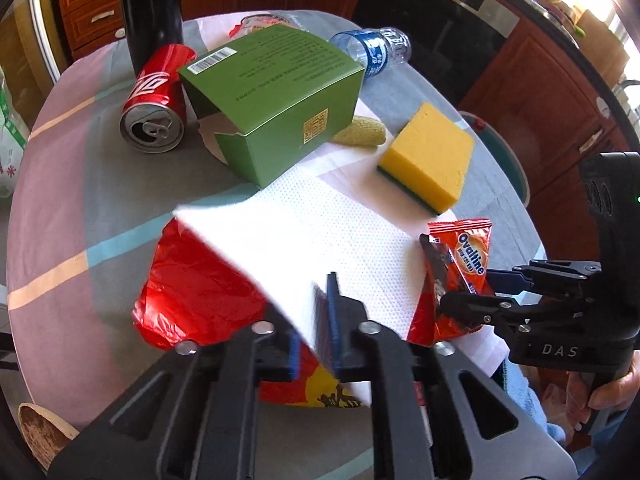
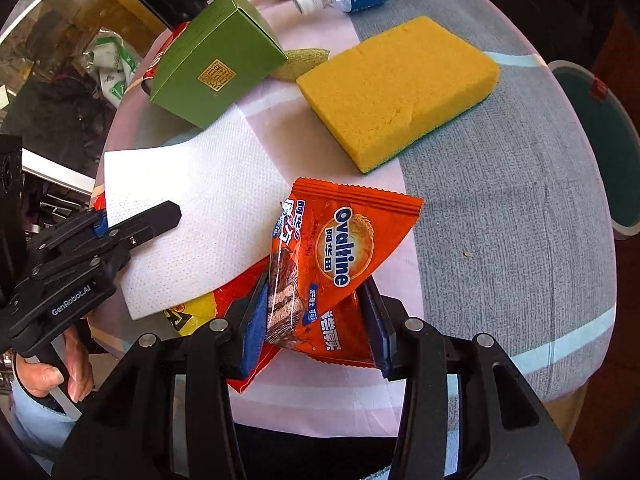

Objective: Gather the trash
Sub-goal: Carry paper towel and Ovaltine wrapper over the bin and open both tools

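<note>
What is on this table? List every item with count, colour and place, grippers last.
Can: one, red, on its side left of the box.
Box: one, green, centre back.
Bottle: one, clear with blue label, behind the box.
Sponge: one, yellow, right.
Paper towel: one, white, front.
Red bag: one, under the towel.
Ovaltine wrapper: one, orange, front right.
Left gripper: fingers shut on the towel.
Right gripper: fingers around the wrapper.

Round table (image 1: 60, 208) with a cloth in grey, pink and pale blue blocks. Sitting on it: a red soda can (image 1: 156, 100) on its side, a green carton (image 1: 272, 100), a clear water bottle (image 1: 376, 50) lying down, a yellow sponge (image 1: 428, 158) green side down, and a white paper towel (image 1: 320, 240) spread partly over a red plastic bag (image 1: 192, 288).
</note>
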The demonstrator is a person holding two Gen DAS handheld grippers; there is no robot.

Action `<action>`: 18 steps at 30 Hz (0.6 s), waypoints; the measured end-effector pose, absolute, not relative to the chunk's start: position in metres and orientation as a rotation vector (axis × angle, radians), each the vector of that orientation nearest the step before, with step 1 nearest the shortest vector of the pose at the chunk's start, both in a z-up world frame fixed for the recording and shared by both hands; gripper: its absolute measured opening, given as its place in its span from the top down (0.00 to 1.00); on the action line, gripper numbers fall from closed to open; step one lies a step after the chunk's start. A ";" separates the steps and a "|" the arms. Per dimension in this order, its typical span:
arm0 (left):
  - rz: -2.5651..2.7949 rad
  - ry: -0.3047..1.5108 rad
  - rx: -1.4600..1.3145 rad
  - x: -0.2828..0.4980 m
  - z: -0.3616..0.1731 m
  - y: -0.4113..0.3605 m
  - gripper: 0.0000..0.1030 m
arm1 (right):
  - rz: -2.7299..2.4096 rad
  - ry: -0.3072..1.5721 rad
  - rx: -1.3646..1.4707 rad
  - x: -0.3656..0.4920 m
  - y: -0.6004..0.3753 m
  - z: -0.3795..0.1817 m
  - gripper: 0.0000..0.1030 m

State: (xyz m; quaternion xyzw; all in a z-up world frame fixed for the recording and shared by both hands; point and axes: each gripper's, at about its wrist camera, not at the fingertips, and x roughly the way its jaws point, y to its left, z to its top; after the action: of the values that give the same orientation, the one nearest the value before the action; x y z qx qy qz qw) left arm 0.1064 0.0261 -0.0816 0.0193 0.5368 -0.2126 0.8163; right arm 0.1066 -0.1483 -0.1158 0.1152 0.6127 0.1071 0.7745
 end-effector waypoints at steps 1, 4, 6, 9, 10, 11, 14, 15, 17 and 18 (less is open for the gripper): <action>-0.456 1.132 0.046 0.104 -0.078 0.023 0.98 | 0.237 1.327 0.255 0.108 -0.150 -0.115 0.60; -0.451 1.083 0.077 0.094 -0.061 0.017 0.99 | 0.247 1.325 0.273 0.103 -0.157 -0.114 0.60; -0.454 1.058 0.069 0.089 -0.048 0.017 0.99 | 0.249 1.324 0.289 0.105 -0.160 -0.114 0.60; -0.451 1.024 0.061 0.083 -0.029 0.015 0.99 | 0.247 1.302 0.323 0.103 -0.172 -0.107 0.60; -0.451 1.013 0.061 0.083 -0.024 0.014 0.99 | 0.244 1.291 0.333 0.102 -0.176 -0.103 0.60; -0.452 1.004 0.061 0.082 -0.019 0.010 0.99 | 0.242 1.279 0.343 0.102 -0.180 -0.099 0.60; -0.457 0.966 0.069 0.079 -0.007 0.000 0.99 | 0.230 1.239 0.372 0.101 -0.195 -0.087 0.60; -0.460 0.954 0.073 0.078 -0.004 -0.004 0.99 | 0.228 1.228 0.384 0.100 -0.201 -0.083 0.60; -0.467 0.934 0.081 0.078 0.003 -0.014 0.99 | 0.220 1.206 0.400 0.098 -0.210 -0.077 0.60; -0.469 0.926 0.085 0.078 0.006 -0.019 0.99 | 0.213 1.195 0.407 0.097 -0.216 -0.074 0.60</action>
State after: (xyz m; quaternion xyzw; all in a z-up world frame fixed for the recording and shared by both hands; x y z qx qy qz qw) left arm 0.0779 -0.0185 0.0056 0.0405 0.4426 -0.2239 0.8674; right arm 0.0965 -0.2165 -0.0741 0.1901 0.5577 0.0995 0.8018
